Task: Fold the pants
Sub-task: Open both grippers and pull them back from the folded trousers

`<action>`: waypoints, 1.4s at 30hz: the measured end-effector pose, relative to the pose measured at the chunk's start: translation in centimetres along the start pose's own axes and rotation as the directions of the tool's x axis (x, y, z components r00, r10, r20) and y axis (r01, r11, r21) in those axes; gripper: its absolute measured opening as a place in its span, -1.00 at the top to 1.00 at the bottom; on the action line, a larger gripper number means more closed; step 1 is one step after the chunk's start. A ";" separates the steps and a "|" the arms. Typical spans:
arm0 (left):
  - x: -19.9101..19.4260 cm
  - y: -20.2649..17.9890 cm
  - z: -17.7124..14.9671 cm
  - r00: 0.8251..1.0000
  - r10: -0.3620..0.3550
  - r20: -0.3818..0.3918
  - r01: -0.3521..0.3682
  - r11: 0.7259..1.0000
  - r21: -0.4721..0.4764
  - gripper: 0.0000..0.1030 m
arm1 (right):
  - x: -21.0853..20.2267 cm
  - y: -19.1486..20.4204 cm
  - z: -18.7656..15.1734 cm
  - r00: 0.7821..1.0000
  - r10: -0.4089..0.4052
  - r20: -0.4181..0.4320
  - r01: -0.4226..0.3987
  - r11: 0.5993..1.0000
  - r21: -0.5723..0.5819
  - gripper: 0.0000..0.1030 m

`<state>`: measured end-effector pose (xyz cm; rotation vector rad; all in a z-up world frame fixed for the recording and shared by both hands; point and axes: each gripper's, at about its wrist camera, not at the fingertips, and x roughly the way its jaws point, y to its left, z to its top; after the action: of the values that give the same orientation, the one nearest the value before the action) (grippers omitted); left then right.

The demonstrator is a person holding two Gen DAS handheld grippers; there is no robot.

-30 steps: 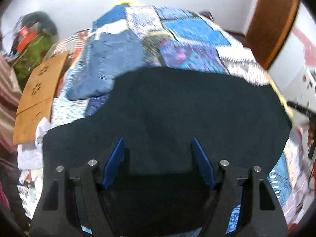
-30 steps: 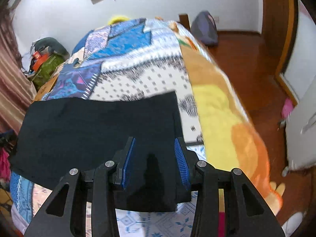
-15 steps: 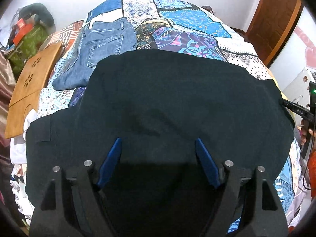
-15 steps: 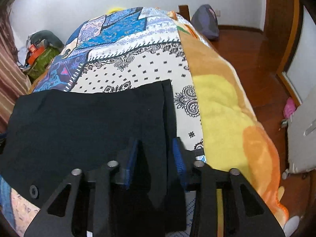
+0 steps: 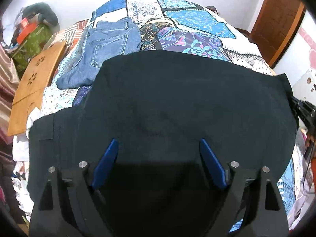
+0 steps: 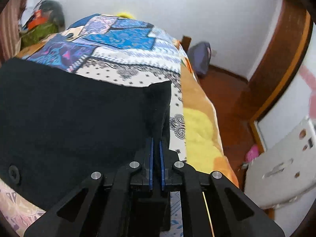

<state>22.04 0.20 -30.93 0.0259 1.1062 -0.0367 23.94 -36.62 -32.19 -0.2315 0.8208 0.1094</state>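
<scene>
Black pants lie spread across a patchwork bedspread; they also fill the left of the right wrist view, with a button at lower left. My left gripper is open, its blue fingers wide apart just over the near part of the pants. My right gripper is shut on the right end of the black pants, with the cloth edge pinched between its blue pads.
Folded blue jeans lie on the bed beyond the black pants. A wooden board lies at the bed's left edge, with bags behind. A yellow-orange blanket covers the bed's right side. Wooden floor and a backpack lie beyond.
My right gripper has closed from open onto the pants' right end. My left gripper has stayed open and the pants have spread further up its view.
</scene>
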 end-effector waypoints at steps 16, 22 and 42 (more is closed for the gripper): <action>-1.2 -7.5 1.4 0.998 -0.047 0.048 0.036 0.977 0.209 -0.66 | -2.2 1.3 1.6 0.940 0.338 -0.049 -0.324 0.928 0.182 0.10; -0.5 -9.6 0.7 0.998 -0.037 0.054 0.025 0.978 0.208 -0.66 | -1.3 2.4 -3.1 0.937 0.327 -0.126 -0.292 0.927 0.237 0.09; 1.9 -17.6 3.4 0.990 -0.128 -0.066 0.143 0.930 0.337 -0.77 | -3.8 -1.8 -8.3 0.927 0.375 -0.002 -0.270 0.669 0.693 0.08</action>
<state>25.17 -17.58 -31.18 0.2629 1.1321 -0.3547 15.75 -40.44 -34.56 0.6310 0.9911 0.1175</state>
